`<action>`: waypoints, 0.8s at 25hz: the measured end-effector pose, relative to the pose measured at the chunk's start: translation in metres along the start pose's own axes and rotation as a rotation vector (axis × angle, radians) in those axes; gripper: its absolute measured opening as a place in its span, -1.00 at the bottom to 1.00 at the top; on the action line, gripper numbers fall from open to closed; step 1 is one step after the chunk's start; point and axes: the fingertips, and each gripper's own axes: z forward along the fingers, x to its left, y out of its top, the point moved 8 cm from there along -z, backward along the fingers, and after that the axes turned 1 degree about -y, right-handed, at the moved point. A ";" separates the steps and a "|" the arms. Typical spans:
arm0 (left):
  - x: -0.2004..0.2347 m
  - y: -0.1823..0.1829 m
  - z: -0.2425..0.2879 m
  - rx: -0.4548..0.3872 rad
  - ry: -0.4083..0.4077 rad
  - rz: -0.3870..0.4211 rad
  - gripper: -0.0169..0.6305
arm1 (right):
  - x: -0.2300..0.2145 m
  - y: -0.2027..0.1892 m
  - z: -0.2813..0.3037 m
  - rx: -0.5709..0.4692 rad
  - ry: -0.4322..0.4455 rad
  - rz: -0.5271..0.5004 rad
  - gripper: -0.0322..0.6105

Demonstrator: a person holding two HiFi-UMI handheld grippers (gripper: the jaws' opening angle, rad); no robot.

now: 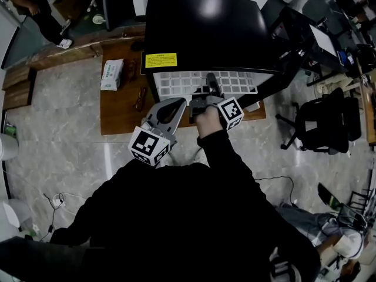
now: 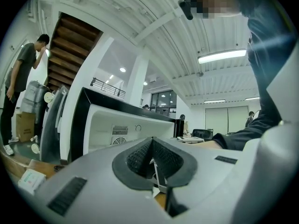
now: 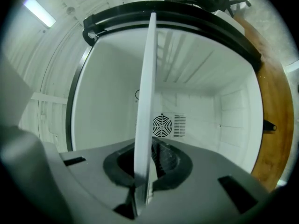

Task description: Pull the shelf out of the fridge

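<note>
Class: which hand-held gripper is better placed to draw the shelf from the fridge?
Right. The right hand-held gripper grips the shelf edge; the left hand-held gripper is shut, holding nothing.

- Fridge [image 1: 200, 28]: glossy black top, smooth white plastic-looking inside.
- Shelf [image 1: 188, 82]: matt white, plastic look.
- Label [image 1: 161, 60]: yellow, paper-like.
- Table [image 1: 117, 107]: smooth brown wood.
- Floor [image 1: 64, 140]: polished, stone-patterned, reflective.

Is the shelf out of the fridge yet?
Not quite. Done: the right tongs are clamped on the front edge of the white shelf. In hand: the shelf sticks partway out of the black fridge, with its back end inside. Left to do: slide it fully clear. The left tongs are shut and empty beside it.
</note>
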 end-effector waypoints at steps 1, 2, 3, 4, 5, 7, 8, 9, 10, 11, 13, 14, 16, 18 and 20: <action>-0.001 0.000 -0.002 -0.001 -0.007 0.000 -0.93 | 0.000 -0.001 -0.004 -0.003 -0.001 0.000 -0.80; -0.003 0.000 -0.004 -0.002 -0.014 0.000 -0.93 | 0.001 -0.002 -0.008 -0.006 -0.002 -0.002 -0.80; -0.006 0.000 -0.007 -0.005 -0.020 -0.002 -0.93 | 0.001 -0.002 -0.014 -0.009 -0.003 -0.007 -0.80; -0.010 -0.001 -0.010 -0.008 -0.026 -0.005 -0.93 | 0.001 -0.002 -0.021 -0.012 -0.004 -0.012 -0.80; -0.014 -0.002 -0.013 -0.011 -0.033 -0.007 -0.93 | 0.001 -0.002 -0.027 -0.015 -0.006 -0.016 -0.80; -0.019 -0.003 -0.019 -0.015 -0.044 -0.009 -0.93 | 0.002 -0.003 -0.037 -0.022 -0.006 -0.019 -0.81; -0.020 -0.003 -0.022 -0.017 -0.050 -0.010 -0.93 | 0.002 -0.005 -0.040 -0.027 -0.005 -0.021 -0.81; -0.021 -0.004 -0.025 -0.020 -0.054 -0.012 -0.93 | 0.002 -0.006 -0.044 -0.031 -0.005 -0.023 -0.81; -0.022 -0.005 -0.028 -0.024 -0.058 -0.015 -0.93 | 0.002 -0.007 -0.048 -0.035 -0.004 -0.026 -0.81; -0.023 -0.006 -0.031 -0.028 -0.060 -0.018 -0.93 | 0.001 -0.007 -0.052 -0.039 -0.003 -0.031 -0.81; -0.028 -0.010 -0.035 -0.030 -0.061 -0.023 -0.93 | 0.000 -0.007 -0.062 -0.042 0.000 -0.037 -0.81; -0.031 -0.011 -0.037 -0.030 -0.062 -0.023 -0.93 | 0.000 -0.006 -0.067 -0.043 0.002 -0.038 -0.81; -0.034 -0.012 -0.039 -0.029 -0.065 -0.024 -0.93 | 0.000 -0.005 -0.073 -0.045 0.003 -0.037 -0.81; -0.037 -0.010 -0.041 -0.030 -0.064 -0.027 -0.93 | 0.000 -0.005 -0.077 -0.041 0.003 -0.035 -0.81; -0.040 -0.007 -0.043 -0.031 -0.060 -0.029 -0.93 | 0.001 -0.007 -0.079 -0.031 -0.003 -0.027 -0.81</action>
